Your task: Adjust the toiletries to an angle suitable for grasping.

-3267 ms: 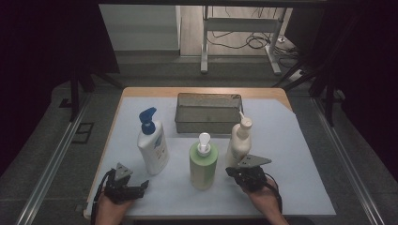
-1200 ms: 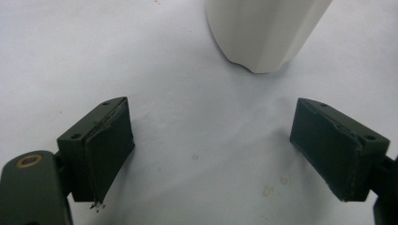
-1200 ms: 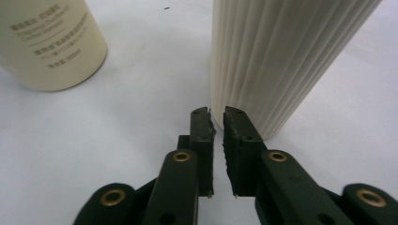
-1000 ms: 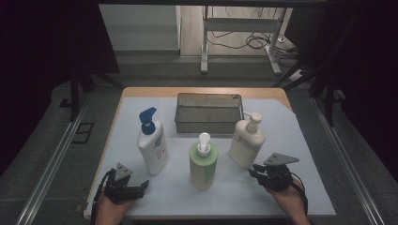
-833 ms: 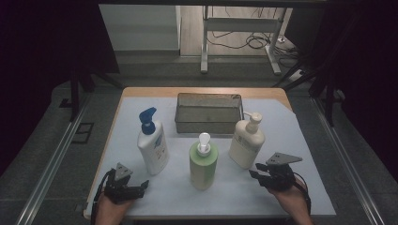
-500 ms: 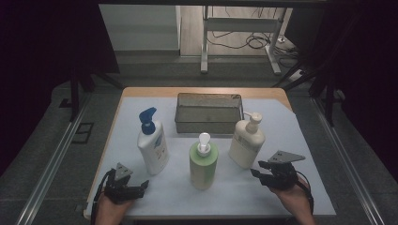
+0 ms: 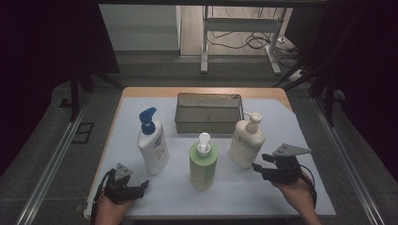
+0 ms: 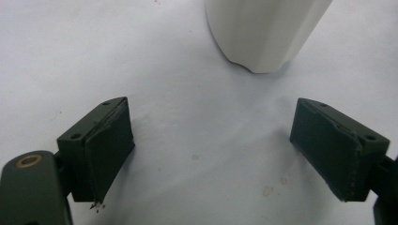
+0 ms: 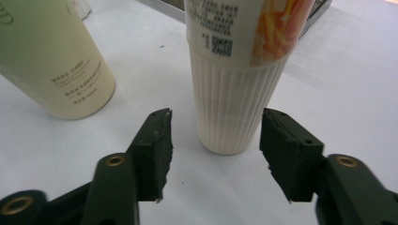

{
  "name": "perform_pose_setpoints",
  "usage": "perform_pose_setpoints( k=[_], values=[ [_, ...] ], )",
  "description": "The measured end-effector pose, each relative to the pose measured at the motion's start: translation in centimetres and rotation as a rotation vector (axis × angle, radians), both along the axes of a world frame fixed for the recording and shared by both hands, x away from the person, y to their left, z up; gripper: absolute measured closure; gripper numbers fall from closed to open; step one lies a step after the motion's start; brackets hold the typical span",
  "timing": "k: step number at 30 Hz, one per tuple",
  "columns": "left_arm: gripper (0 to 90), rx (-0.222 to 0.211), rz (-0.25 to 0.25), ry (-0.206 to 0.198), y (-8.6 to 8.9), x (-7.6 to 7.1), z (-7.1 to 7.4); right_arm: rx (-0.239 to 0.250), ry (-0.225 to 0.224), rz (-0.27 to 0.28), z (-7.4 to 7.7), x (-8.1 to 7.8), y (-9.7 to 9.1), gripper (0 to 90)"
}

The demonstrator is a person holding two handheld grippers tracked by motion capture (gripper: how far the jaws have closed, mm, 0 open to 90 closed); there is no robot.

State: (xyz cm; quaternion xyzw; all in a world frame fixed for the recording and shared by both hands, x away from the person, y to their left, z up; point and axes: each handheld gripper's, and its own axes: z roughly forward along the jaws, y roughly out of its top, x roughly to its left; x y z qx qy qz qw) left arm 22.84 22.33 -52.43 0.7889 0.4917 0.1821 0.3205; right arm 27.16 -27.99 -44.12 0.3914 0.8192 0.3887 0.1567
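Since the earlier frames, the cream bottle (image 7: 246, 145) has shifted rightward, and the right gripper (image 7: 263, 169) now sits just beside it, jaws just opening, half-spread, empty. Judged step: release done; next calls for backing clear. Its own view shows the ribbed base between them; left gripper (image 7: 136, 188) rests open, empty.

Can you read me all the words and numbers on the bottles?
Cream bottle: lines of small dark print and a square code beside an orange picture, too blurred to read.
Green bottle: small pale lines of print, too blurred to read.
Blue-pump bottle: a blue label patch, too small to read.
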Motion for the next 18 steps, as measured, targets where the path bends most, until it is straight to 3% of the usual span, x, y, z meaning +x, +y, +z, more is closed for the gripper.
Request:
perform_pose_setpoints(
  k=[18],
  values=[
    [13.0, 0.0, 0.0, 0.0, 0.0, 0.0, 0.0, 0.023, -0.002, 0.001, 0.8, 2.0, 0.7, 31.6]
  ],
)
